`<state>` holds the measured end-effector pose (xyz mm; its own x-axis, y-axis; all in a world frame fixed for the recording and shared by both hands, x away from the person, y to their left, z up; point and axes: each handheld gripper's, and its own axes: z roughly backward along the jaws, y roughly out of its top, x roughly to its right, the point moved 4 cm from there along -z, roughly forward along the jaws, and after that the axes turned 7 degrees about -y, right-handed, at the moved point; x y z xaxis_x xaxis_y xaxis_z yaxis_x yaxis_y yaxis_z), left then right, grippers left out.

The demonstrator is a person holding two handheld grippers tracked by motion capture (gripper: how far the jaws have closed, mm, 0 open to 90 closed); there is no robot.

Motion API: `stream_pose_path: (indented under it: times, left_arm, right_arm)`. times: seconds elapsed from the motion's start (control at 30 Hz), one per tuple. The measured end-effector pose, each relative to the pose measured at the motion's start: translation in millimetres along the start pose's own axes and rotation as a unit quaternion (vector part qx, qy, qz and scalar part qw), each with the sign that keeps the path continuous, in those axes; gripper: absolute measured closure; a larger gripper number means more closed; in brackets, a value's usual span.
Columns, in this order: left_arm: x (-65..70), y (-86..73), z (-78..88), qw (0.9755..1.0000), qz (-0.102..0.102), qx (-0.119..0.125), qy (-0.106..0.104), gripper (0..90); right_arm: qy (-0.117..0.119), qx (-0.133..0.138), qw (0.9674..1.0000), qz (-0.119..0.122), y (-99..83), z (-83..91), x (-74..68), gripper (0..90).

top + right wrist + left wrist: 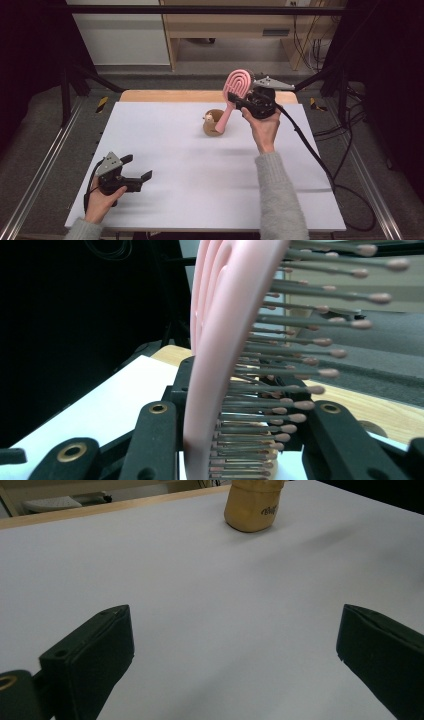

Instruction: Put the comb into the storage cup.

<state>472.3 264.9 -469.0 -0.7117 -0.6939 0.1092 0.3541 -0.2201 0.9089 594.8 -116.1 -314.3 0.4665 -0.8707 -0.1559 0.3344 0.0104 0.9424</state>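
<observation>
Pink plastic paddle hairbrush [236, 90] is clamped at its head in my right gripper [239, 101], raised off the table, its handle slanting down into the tan, squat holder cup [214, 125] just below and left of the jaws; either seating or pulling it clear remains, I judge. My right forearm reaches far across the white tabletop [180, 170], wrist cocked up; my left gripper [141, 179] rests low on the near edge, jaws spread wide on nothing, cup well ahead.
</observation>
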Motion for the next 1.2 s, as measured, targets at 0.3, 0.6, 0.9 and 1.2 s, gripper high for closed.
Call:
stream_pose_path:
  times: [0.3, 0.6, 0.9, 1.2]
  left_arm:
    - [0.0, -0.2, -0.4, 1.0, 0.0, 0.0, 0.0, 2.0]
    - [-0.4, -0.7, -0.5, 1.0, 0.0, -0.001, -0.001, 2.0]
    - [-0.3, -1.4, -1.3, 1.0, -0.002, -0.004, -0.001, 2.0]
    - [-1.0, -2.2, -1.5, 1.0, -0.001, -0.005, -0.001, 2.0]
  right_arm:
    - [-0.012, 0.006, 0.9999, 0.002, 9.2, -5.7, 4.0, 62.6]
    - [-0.025, 0.01, 0.9996, 0.0, 16.5, -14.6, 7.2, 62.6]
    - [-0.038, 0.01, 0.9992, 0.0, 18.7, -25.3, 12.6, 62.6]
    - [-0.041, 0.01, 0.9991, -0.004, 18.7, -36.2, 15.2, 62.6]
